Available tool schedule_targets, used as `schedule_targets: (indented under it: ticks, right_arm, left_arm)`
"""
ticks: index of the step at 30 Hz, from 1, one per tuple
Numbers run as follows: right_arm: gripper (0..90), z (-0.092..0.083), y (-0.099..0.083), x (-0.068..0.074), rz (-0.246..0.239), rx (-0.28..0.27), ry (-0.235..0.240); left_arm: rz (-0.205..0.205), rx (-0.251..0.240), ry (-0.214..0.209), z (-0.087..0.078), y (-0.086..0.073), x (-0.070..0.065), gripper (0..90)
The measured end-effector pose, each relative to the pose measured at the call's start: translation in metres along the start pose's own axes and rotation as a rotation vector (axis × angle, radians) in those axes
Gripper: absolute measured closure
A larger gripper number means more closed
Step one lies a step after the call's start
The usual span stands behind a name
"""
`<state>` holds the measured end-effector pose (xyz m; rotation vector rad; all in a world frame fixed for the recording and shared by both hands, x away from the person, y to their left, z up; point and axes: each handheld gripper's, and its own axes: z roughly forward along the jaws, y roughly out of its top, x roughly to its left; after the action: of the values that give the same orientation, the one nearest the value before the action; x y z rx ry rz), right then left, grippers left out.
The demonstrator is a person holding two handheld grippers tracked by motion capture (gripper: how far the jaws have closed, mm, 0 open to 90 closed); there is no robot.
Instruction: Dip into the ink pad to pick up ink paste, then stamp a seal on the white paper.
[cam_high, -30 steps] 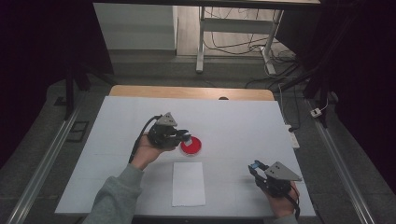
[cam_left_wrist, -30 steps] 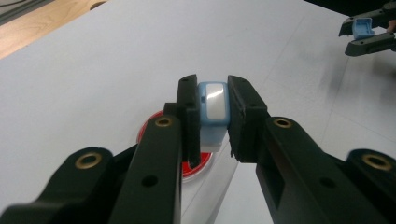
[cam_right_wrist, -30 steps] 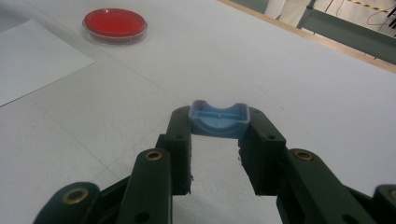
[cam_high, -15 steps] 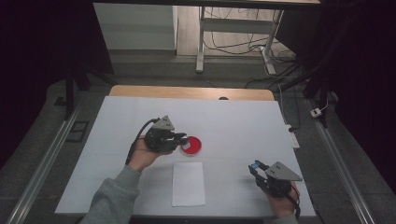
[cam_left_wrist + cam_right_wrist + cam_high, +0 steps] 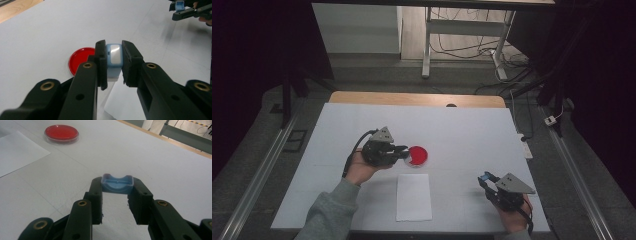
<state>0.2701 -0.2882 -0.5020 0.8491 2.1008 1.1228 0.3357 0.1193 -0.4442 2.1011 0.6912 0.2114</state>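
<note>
Presently, nearest the person, the right gripper (image 5: 487,181) sits over the table's near right corner, its 2 jaws pinching a small light-blue plastic cap (image 5: 117,184) across its width. In the right gripper view the cap's hollow side faces up and its long axis runs jaw to jaw, crosswise to the gripper.

Beside it, a white rectangular paper sheet (image 5: 413,196) lies flat on the white table (image 5: 472,130), long axis running away from the person.

Farther out, the left gripper (image 5: 404,152) is held left of centre, jaws pointing toward the right. They are clamped on a light-blue plastic block with a grey face (image 5: 114,58); its long axis stands upright between the jaws.

Just beyond the jaw tips rests a round red shallow dish (image 5: 418,155), on the table.
</note>
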Motion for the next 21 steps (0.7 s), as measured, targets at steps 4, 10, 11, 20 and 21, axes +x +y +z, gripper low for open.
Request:
schedule_targets:
  ticks: [4, 10, 11, 20, 21]
  right_arm:
    - [65.2, 0.000, 0.000, 0.000, 0.000, -0.002, 0.001]
    - [65.2, 0.000, -0.001, -0.001, 0.003, 0.001, -0.001]
    - [65.2, 0.000, -0.001, -0.001, 0.003, 0.001, 0.000]
    - [65.2, 0.000, 0.000, -0.001, 0.003, 0.000, -0.004]
    - [65.2, 0.000, 0.000, -0.001, 0.003, 0.000, -0.004]
  left_arm:
    - [0.008, -0.001, -0.008, -0.001, 0.000, -0.003, 75.9]
    - [0.022, 0.003, -0.024, -0.001, -0.001, -0.008, 75.9]
    - [0.023, 0.004, -0.026, -0.001, -0.001, -0.009, 75.9]
    - [0.039, 0.014, -0.043, -0.001, -0.003, -0.018, 75.9]
    - [0.039, 0.015, -0.042, -0.001, -0.004, -0.020, 75.9]
